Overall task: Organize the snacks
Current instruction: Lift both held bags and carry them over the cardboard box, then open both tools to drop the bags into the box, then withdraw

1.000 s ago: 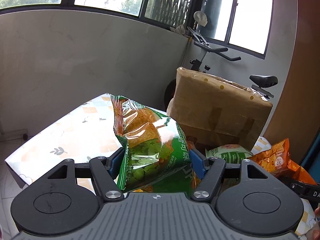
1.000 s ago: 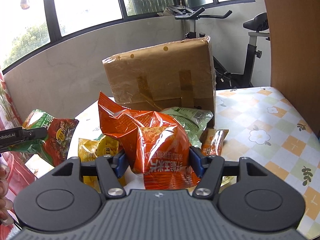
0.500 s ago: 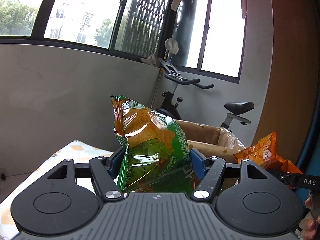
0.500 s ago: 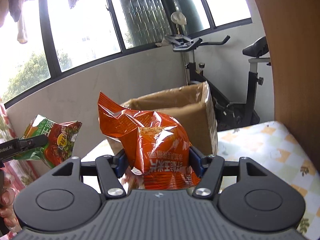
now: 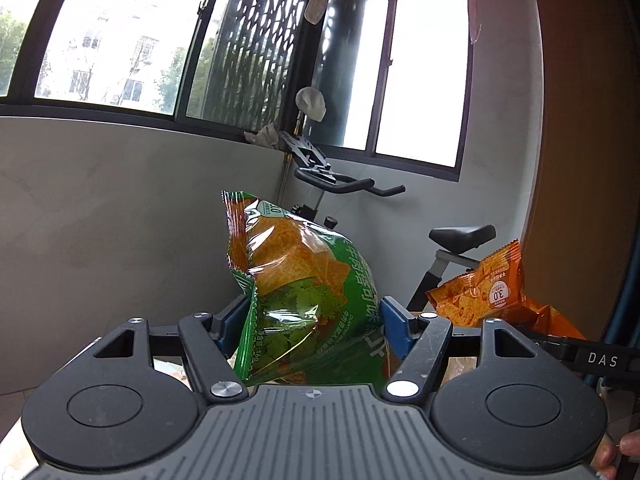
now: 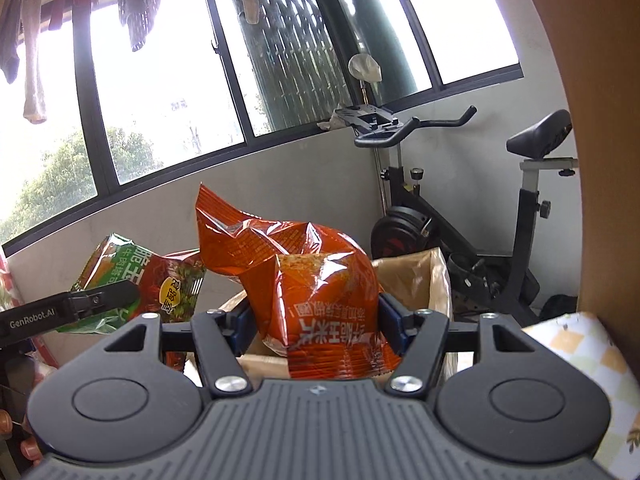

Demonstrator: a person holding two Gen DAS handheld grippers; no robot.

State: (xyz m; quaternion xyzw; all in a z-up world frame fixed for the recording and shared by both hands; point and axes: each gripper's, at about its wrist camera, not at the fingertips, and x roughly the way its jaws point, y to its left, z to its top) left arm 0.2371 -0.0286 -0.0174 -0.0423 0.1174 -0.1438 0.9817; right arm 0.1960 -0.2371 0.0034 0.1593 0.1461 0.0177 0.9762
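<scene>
My left gripper point(image 5: 314, 330) is shut on a green snack bag point(image 5: 304, 292) and holds it upright in the air. My right gripper point(image 6: 316, 326) is shut on an orange-red snack bag point(image 6: 312, 288), held above the open top of a brown cardboard box point(image 6: 416, 280). Each view shows the other gripper's bag: the orange bag point(image 5: 488, 288) at the right of the left wrist view, the green bag point(image 6: 140, 280) at the left of the right wrist view. Both bags are at about the same height.
An exercise bike point(image 6: 480, 208) stands behind the box by the grey wall. A wooden panel point(image 6: 600, 120) is at the right. A corner of the patterned tablecloth point(image 6: 584, 344) shows at lower right. Laundry hangs above the windows.
Both grippers have risen with their bags: the table and the other snacks have dropped out of view, and the box's open top now shows just below the right gripper.
</scene>
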